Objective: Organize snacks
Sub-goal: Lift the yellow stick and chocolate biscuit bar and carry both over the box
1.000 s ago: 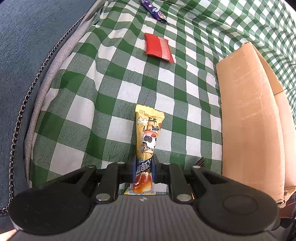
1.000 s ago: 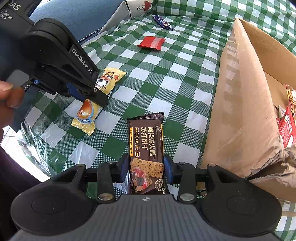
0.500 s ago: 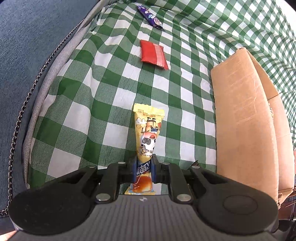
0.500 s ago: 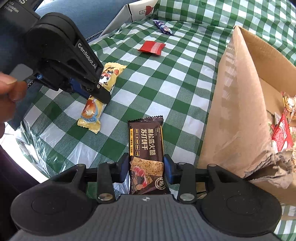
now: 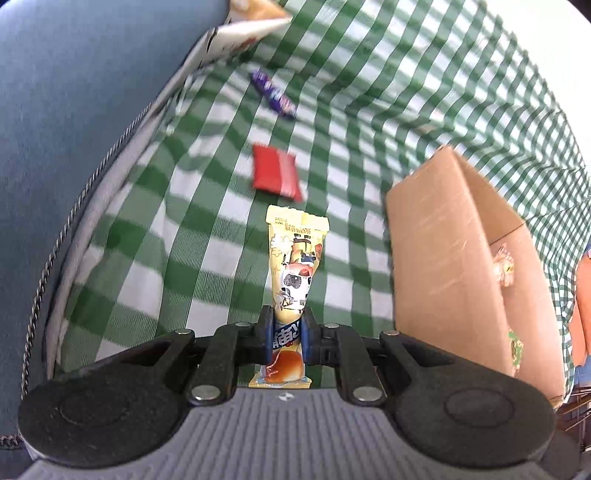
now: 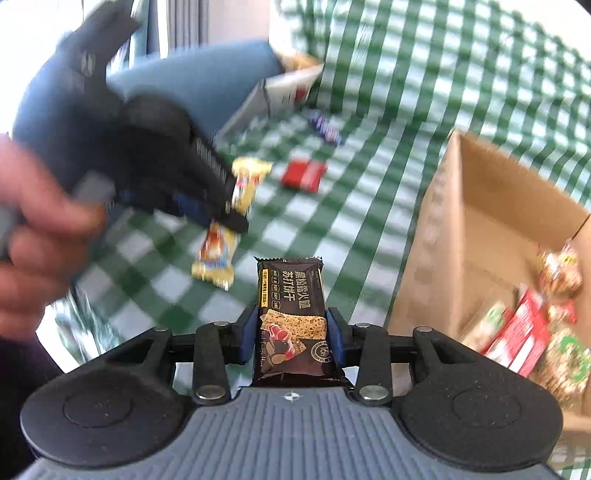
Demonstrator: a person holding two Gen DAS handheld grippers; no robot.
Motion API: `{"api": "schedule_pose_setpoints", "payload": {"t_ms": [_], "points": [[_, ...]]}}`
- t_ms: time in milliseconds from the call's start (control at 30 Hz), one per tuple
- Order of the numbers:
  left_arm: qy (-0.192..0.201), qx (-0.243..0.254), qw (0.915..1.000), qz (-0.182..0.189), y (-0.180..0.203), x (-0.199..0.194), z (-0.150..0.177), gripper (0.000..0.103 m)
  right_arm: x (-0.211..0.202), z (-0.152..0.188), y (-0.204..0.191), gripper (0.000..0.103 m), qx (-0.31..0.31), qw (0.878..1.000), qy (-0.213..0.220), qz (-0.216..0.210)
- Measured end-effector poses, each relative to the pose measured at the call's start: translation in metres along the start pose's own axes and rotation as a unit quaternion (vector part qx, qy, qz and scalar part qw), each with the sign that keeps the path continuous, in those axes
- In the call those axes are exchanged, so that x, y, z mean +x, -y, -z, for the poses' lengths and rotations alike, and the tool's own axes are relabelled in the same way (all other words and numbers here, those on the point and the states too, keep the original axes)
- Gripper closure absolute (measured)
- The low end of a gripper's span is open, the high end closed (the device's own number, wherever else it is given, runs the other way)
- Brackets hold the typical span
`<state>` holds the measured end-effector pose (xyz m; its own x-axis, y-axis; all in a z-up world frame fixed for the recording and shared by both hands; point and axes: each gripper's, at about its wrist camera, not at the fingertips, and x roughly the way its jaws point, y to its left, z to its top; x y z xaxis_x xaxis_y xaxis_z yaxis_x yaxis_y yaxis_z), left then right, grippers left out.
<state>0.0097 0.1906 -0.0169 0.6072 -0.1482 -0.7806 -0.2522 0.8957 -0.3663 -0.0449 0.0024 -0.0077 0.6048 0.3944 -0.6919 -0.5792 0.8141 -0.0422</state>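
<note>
My left gripper point(image 5: 287, 332) is shut on a yellow snack packet point(image 5: 295, 266) with a cartoon cow and holds it above the green checked cloth point(image 5: 184, 229). It also shows in the right wrist view point(image 6: 236, 206), held up by the left gripper point(image 6: 236, 218). My right gripper point(image 6: 291, 332) is shut on a dark brown cracker packet point(image 6: 291, 314), lifted off the cloth. The open cardboard box point(image 6: 454, 229), with several snacks inside, stands to the right; it also shows in the left wrist view point(image 5: 450, 258).
A red packet point(image 5: 275, 172) and a purple wrapped bar point(image 5: 274, 94) lie on the cloth farther back. A white carton point(image 5: 243, 33) sits at the back left. A blue cushion point(image 5: 74, 92) borders the cloth on the left.
Both grippers have risen off the cloth with their packets. The views are now higher and blurred, and the box interior has come into sight.
</note>
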Motion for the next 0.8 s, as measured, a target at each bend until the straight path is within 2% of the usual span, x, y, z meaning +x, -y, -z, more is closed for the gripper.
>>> {"api": "schedule_pose_setpoints", "payload": {"t_ms": [233,400,500,633,700,800], "points": [[0.054,0.019,0.9982,0.020,0.017,-0.016,-0.003,0.088,-0.054,-0.037,0.045,0.062,0.041,0.993,0.109,0.004],[0.088,0.043,0.9944,0.039,0.035,-0.024,-0.002,0.088,-0.084,-0.048,0.106,0.062,0.050,0.981,0.183,0.050],[0.104,0.050,0.9918,0.054,0.047,-0.026,-0.001,0.088,-0.088,-0.041,0.148,0.062,0.086,0.974,0.194,0.078],[0.124,0.066,0.9870,0.077,0.070,-0.025,0.001,0.088,-0.080,-0.015,0.191,0.062,0.144,0.966,0.179,0.117],[0.130,0.074,0.9843,0.094,0.083,-0.024,0.003,0.088,-0.079,-0.006,0.208,0.062,0.156,0.966,0.164,0.124],[0.140,0.092,0.9788,0.118,0.107,-0.022,0.007,0.088,-0.088,0.003,0.219,0.062,0.153,0.962,0.175,0.141]]}}
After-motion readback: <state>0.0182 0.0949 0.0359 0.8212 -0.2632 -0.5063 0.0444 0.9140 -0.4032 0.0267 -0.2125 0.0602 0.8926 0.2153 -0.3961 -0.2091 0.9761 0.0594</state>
